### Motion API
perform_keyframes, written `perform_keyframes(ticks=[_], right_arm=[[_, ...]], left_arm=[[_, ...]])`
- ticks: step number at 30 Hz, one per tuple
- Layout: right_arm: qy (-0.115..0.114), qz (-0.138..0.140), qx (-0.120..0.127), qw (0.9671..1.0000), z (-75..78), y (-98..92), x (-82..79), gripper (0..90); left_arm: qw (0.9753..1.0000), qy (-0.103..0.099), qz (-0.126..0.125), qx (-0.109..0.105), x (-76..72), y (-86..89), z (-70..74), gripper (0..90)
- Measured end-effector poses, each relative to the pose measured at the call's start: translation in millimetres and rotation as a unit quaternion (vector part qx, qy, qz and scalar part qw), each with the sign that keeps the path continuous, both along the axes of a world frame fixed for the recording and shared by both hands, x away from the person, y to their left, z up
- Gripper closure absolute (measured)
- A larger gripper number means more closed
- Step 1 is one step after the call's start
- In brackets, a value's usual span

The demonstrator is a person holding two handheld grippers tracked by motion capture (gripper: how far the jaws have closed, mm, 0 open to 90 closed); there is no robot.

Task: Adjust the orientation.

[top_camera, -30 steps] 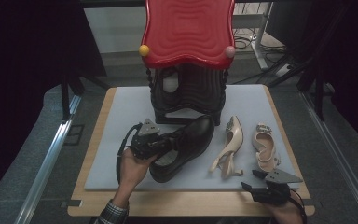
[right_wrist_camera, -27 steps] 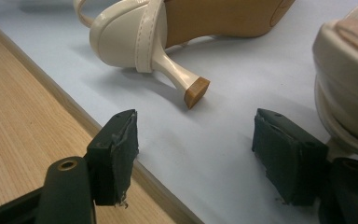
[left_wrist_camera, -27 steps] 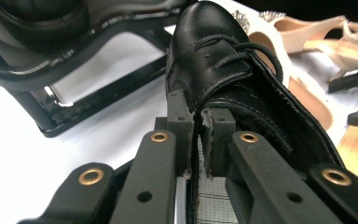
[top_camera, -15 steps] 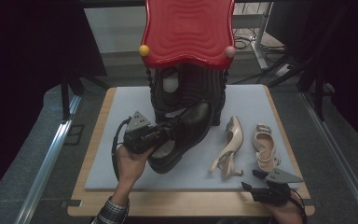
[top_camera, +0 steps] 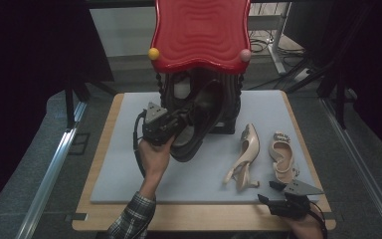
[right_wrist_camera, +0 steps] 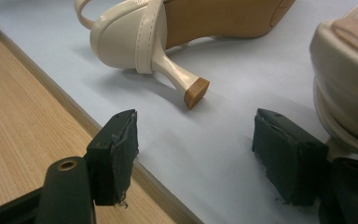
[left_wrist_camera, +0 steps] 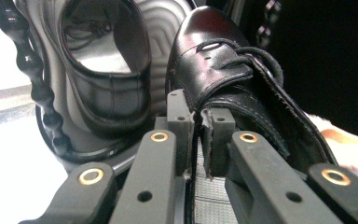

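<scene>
The left gripper (top_camera: 166,124) holds a black leather shoe (top_camera: 199,122) up off the desk (top_camera: 104,199). Its jaws are pinched almost shut on the edge of the shoe's opening, near the laces, as the left gripper view shows. The shoe is long and shiny, and it tilts up. Its round toe points up and away from the person, into the open front of a shoe rack (top_camera: 199,74), and its heel end hangs lower, near the hand (top_camera: 154,154). The rack has a dark frame with bumpy, bead-like posts and a wavy red top (top_camera: 199,30) with a yellow ball (top_camera: 153,53) on one corner and a pink ball (top_camera: 245,55) on the other. In the left gripper view, a second black shoe (left_wrist_camera: 107,79) sits in the rack just beside the held one, with its opening facing the camera. A soft blue-grey mat (top_camera: 129,169) covers most of the wooden desk. Two cream high-heeled shoes lie on the mat to the right. One heeled shoe (top_camera: 243,154) lies on its side with its thin heel toward the person, and the other heeled shoe (top_camera: 281,154) sits flat. They look smooth and glossy. The right gripper (top_camera: 283,196) rests at the near edge of the desk, close to those heels. Its jaws stand wide apart and hold nothing.
</scene>
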State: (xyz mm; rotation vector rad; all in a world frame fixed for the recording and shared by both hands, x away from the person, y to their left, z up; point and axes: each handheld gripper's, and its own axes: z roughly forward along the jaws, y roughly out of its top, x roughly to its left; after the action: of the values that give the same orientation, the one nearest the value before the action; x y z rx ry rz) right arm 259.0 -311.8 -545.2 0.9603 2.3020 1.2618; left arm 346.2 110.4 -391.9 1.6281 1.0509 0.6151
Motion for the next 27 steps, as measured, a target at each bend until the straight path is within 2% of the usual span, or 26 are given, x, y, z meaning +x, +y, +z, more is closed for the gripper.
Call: perform_keyframes(ticks=[2,7,12,16,18,22,27], right_arm=[[0.0,0.0,0.0,1.0,0.0,0.0,0.0,30.8],[0.0,0.001,-0.001,1.0,0.0,0.3,-0.2,30.5],[0.0,0.001,-0.001,1.0,0.0,0.3,-0.1,30.3],[0.0,0.001,-0.001,1.0,0.0,0.3,-0.2,30.3],[0.0,0.001,-0.001,1.0,0.1,0.3,-0.2,30.1],[0.001,0.002,0.0,1.0,0.0,0.2,-0.1,30.0],[0.001,0.002,0.0,1.0,0.1,0.2,-0.1,30.0]], left_arm=[[0.9998,-0.003,0.016,-0.011,9.7,-7.6,-2.0,83.5],[0.999,-0.012,0.041,-0.011,21.9,-20.8,-3.0,83.5],[0.9969,-0.017,0.073,-0.024,41.4,-40.7,-4.4,83.4],[0.9957,-0.023,0.087,-0.022,50.7,-50.9,-4.7,83.4],[0.994,-0.028,0.102,-0.026,59.2,-58.9,-5.0,83.3],[0.9924,-0.032,0.114,-0.033,67.0,-65.7,-5.2,83.2],[0.9905,-0.026,0.131,-0.032,80.6,-75.4,-2.7,83.2]])
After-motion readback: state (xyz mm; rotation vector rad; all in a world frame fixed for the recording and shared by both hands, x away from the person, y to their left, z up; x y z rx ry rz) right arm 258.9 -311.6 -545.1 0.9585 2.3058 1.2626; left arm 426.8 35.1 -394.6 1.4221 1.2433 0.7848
